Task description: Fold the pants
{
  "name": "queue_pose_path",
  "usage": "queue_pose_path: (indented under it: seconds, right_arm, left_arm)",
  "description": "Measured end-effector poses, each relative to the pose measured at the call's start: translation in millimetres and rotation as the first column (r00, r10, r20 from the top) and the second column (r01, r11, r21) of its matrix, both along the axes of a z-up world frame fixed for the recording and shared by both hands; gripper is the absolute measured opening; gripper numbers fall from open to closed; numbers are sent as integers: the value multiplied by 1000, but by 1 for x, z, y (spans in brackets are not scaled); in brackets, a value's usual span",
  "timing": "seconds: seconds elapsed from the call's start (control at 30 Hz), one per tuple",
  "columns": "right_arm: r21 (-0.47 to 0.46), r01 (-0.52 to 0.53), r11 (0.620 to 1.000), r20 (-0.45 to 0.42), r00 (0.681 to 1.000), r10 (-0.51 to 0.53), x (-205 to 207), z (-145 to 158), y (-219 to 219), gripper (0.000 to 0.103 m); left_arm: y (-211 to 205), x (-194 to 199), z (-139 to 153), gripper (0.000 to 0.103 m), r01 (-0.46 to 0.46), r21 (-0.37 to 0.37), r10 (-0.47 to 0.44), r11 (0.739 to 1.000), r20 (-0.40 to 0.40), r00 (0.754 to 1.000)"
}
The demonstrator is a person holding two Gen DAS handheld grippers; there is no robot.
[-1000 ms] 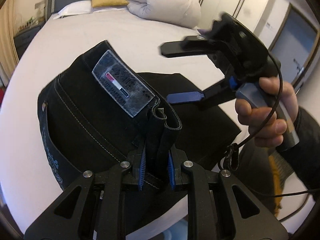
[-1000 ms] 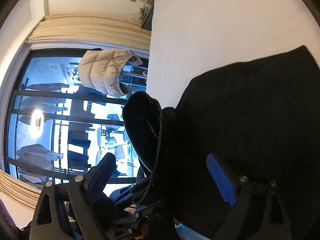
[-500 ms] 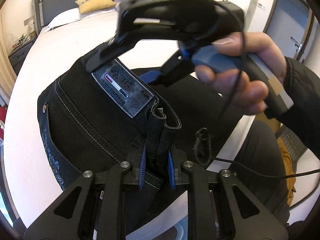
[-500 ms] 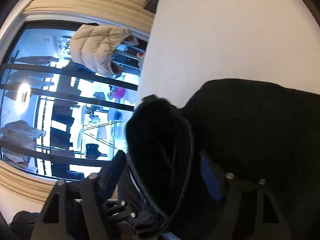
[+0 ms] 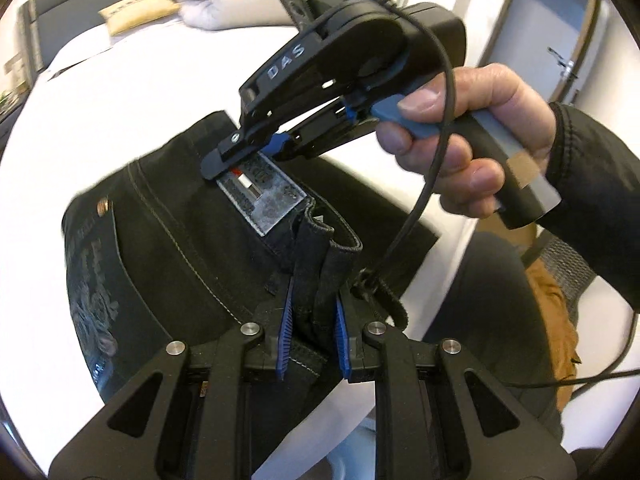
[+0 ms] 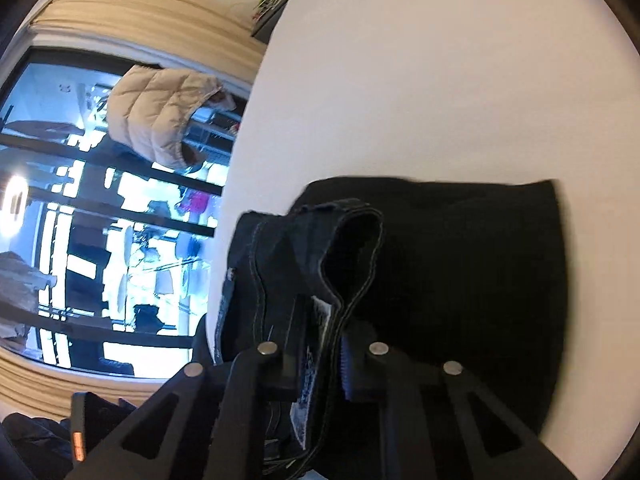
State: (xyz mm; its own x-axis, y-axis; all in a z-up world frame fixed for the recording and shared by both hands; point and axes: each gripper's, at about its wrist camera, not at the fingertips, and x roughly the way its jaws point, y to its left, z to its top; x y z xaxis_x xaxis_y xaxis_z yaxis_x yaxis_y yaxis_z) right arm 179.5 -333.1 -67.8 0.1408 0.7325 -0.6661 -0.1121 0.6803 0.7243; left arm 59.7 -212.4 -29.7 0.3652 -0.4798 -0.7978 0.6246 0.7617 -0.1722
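Note:
Black jeans [image 5: 160, 248] lie folded on a white bed [image 5: 100, 92], back pocket and grey leather patch [image 5: 264, 196] facing up. My left gripper [image 5: 310, 312] is shut on a bunched piece of the waistband at the near edge. A hand [image 5: 460, 132] holds my right gripper [image 5: 240, 152] just above the patch, its jaws closing with the waistband edge pinched between them. In the right wrist view the waistband fold sits between that right gripper's [image 6: 324, 344] pads, and the rest of the jeans [image 6: 460, 260] spread beyond on the bed [image 6: 420, 80].
A yellow pillow [image 5: 138, 16] and a white rolled duvet [image 5: 224, 4] lie at the bed's head. A black cable [image 5: 420, 200] hangs from the right gripper. A door [image 5: 556, 32] is at the right. A large window [image 6: 80, 200] with a puffy beige jacket [image 6: 160, 116] is beside the bed.
The right gripper swung in from the right over the waistband and its wide jaws came together on the fabric by the patch. The left gripper kept its hold and shifted with the jeans.

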Motion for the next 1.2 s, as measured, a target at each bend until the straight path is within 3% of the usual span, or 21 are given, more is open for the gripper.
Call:
queue_pose_path:
  seconds: [0.33, 0.53, 0.63, 0.7, 0.73, 0.83, 0.9, 1.03, 1.13, 1.2]
  right_arm:
    - [-43, 71, 997, -14, 997, -71, 0, -12, -70, 14]
    - [-31, 95, 995, -28, 995, -96, -2, -29, -82, 14]
    - [-5, 114, 994, -34, 993, -114, -1, -43, -86, 17]
    - [36, 134, 990, -49, 990, -133, -1, -50, -90, 18]
    - [48, 145, 988, -54, 988, -143, -3, -49, -92, 24]
    - [-17, 182, 983, 9, 983, -182, -13, -25, -101, 40]
    - [-48, 224, 974, 49, 974, -221, -22, -6, -111, 40]
    - [48, 195, 980, 127, 972, -199, -49, 33, -108, 40]
    - [52, 116, 992, 115, 986, -122, -63, 33, -81, 40]
    - [0, 78, 997, 67, 995, -78, -70, 15, -63, 40]
  left_arm:
    - [-70, 13, 9, 17, 110, 13, -110, 994, 17, 994]
    - [-75, 19, 12, 17, 122, 34, -122, 992, 0, 993]
    - [-84, 23, -1, 17, 120, 38, -119, 992, -39, 992]
    - [-81, 24, 2, 21, 117, 19, -116, 993, -55, 992]
    - [-72, 25, 10, 21, 122, 2, -121, 993, -74, 990]
    - [-47, 17, 28, 21, 111, -65, -118, 992, -111, 987]
    - [-26, 15, 39, 21, 84, -90, -94, 992, -111, 989]
    - [20, 33, 50, 21, -43, -114, 34, 993, -78, 996]
    - [44, 61, 36, 21, -142, -122, 129, 982, -106, 986]
    - [51, 74, 18, 21, -170, -72, 160, 983, -119, 980]
